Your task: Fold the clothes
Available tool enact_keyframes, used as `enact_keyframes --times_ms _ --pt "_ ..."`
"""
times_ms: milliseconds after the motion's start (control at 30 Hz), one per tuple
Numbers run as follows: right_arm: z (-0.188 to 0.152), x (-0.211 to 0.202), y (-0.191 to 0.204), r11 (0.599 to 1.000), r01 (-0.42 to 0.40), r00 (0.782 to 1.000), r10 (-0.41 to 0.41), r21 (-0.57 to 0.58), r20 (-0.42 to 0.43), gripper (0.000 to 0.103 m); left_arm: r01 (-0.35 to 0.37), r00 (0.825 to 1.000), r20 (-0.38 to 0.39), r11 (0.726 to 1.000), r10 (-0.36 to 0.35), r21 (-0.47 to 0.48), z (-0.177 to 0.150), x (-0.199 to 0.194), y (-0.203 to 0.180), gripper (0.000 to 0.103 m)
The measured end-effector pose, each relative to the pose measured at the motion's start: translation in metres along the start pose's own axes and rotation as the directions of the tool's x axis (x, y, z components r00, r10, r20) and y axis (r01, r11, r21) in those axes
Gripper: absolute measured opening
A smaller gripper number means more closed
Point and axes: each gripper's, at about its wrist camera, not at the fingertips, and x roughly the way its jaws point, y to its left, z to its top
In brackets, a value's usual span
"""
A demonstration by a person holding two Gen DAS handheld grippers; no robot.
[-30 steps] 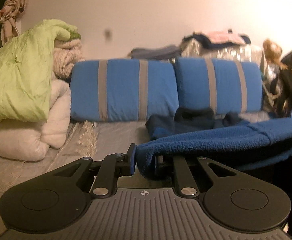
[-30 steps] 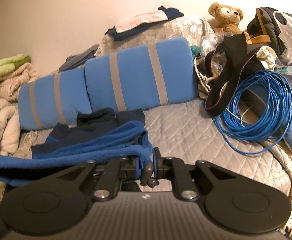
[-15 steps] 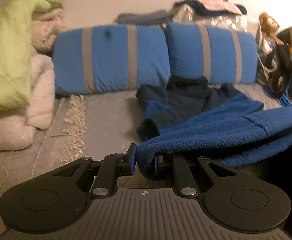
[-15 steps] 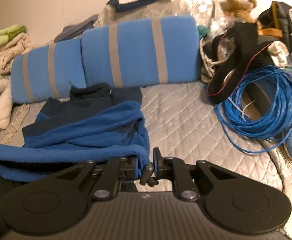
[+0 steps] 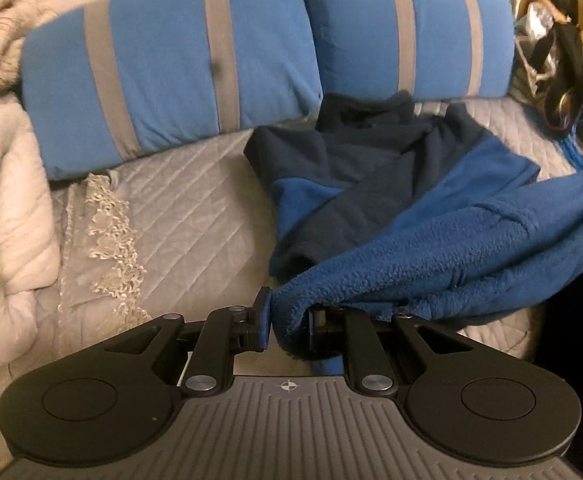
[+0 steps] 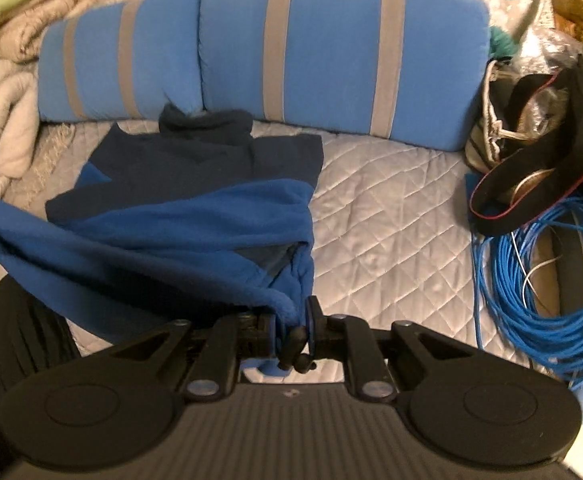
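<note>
Got my left gripper (image 5: 287,322) and right gripper (image 6: 291,330) each clamped on a corner of the blue fleece jacket's (image 6: 179,224) hem, with the rest draped on the quilted bed (image 6: 387,220) right in front of the striped blue cushions (image 6: 331,56). Coil of blue cable (image 6: 539,292) and a black bag (image 6: 547,156) crowd the cushions' right end, folded blankets (image 5: 7,176) the left.

A grey quilted bed cover (image 6: 391,240) carries two blue striped bolster cushions (image 6: 331,52), a blue fleece jacket (image 6: 195,184), coiled blue cable (image 6: 539,280) and piled blankets (image 5: 7,220).
</note>
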Motion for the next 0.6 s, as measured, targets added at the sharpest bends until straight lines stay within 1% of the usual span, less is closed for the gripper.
enact_keyframes --times_ms 100,233,300,367,500,600 --pt "0.02 0.017 -0.001 1.0 0.01 0.999 -0.011 -0.024 -0.046 0.014 0.007 0.999 -0.052 1.0 -0.006 0.015 0.015 0.018 0.005 0.017" --pt "0.042 0.038 -0.002 0.997 0.015 0.995 -0.022 -0.076 -0.094 0.014 0.038 0.991 -0.126 0.999 -0.039 -0.013 0.033 0.044 0.017 0.017" --pt "0.051 0.051 -0.005 0.996 0.012 0.992 -0.022 -0.083 -0.121 0.014 0.049 0.986 -0.157 0.998 -0.052 -0.025 0.041 0.055 0.022 0.018" --pt "0.058 0.065 -0.008 0.996 0.007 0.987 -0.02 -0.086 -0.157 0.014 0.055 0.979 -0.193 0.998 -0.056 -0.014 0.048 0.066 0.022 0.018" --pt "0.07 0.092 -0.014 0.996 0.005 0.979 -0.022 -0.086 -0.204 0.014 0.053 0.97 -0.237 0.999 -0.053 -0.005 0.061 0.082 0.024 0.018" --pt "0.078 0.109 -0.019 0.996 -0.003 0.972 -0.017 -0.086 -0.235 0.015 0.064 0.957 -0.282 0.998 -0.062 -0.003 0.069 0.095 0.028 0.019"
